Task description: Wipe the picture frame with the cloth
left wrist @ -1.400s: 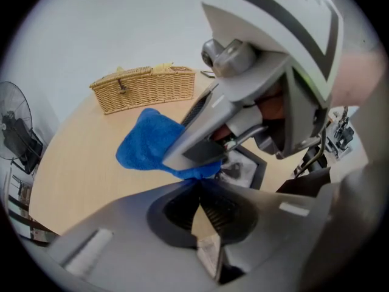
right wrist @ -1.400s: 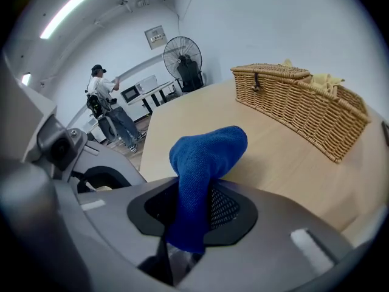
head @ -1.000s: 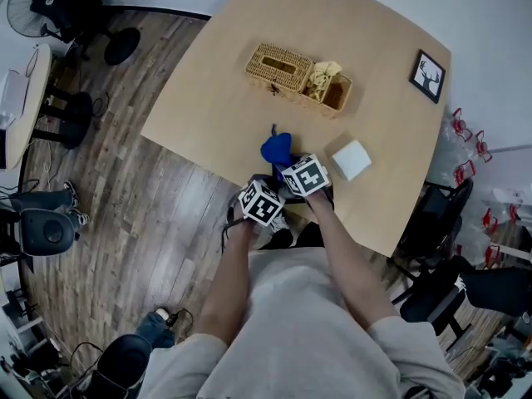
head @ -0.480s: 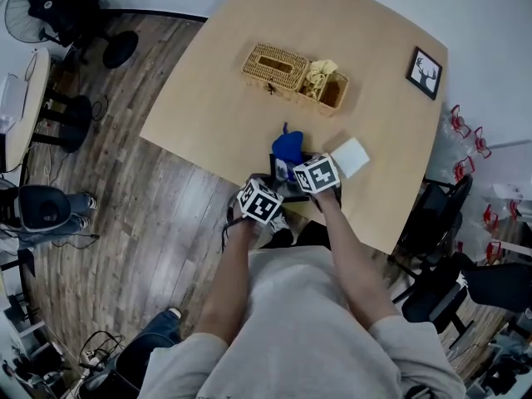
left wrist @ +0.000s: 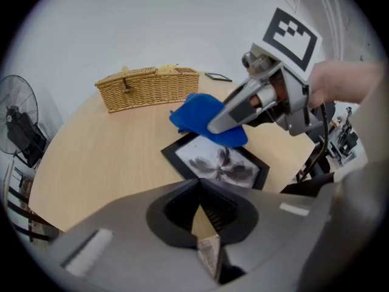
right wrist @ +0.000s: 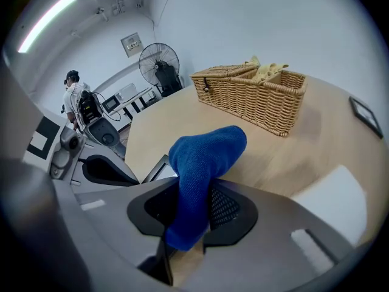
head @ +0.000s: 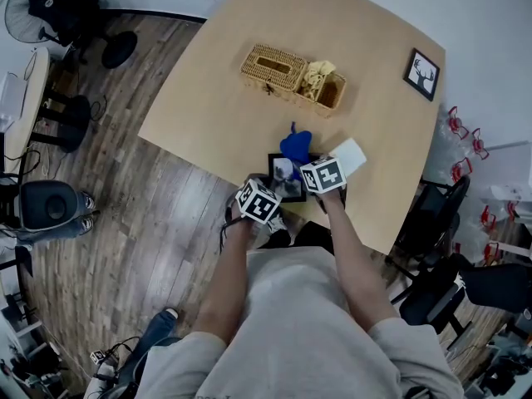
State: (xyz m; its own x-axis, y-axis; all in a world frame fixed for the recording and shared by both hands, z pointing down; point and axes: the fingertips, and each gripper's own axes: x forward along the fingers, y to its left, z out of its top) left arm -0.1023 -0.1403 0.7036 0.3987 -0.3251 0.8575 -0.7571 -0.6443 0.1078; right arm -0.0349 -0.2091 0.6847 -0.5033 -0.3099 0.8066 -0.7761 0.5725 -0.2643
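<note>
A black picture frame (head: 287,178) with a grey feather print lies near the table's front edge; it also shows in the left gripper view as the frame (left wrist: 217,163). My left gripper (head: 271,193) sits at its near corner, jaws closed on what looks like the frame's edge (left wrist: 206,239). My right gripper (head: 304,161) is shut on a blue cloth (head: 295,145). The cloth (left wrist: 200,117) hangs over the frame's far corner. In the right gripper view the cloth (right wrist: 203,163) sticks up out of the jaws.
A lidded wicker basket (head: 277,63) and an open one (head: 325,87) holding yellow stuff stand mid-table. A white pad (head: 350,156) lies right of the grippers. A small deer picture (head: 422,75) sits at the far right edge. Chairs (head: 432,223) stand to the right.
The right gripper has carried the blue cloth to the right and slightly farther off. The picture frame, earlier hidden under the grippers, now shows between them.
</note>
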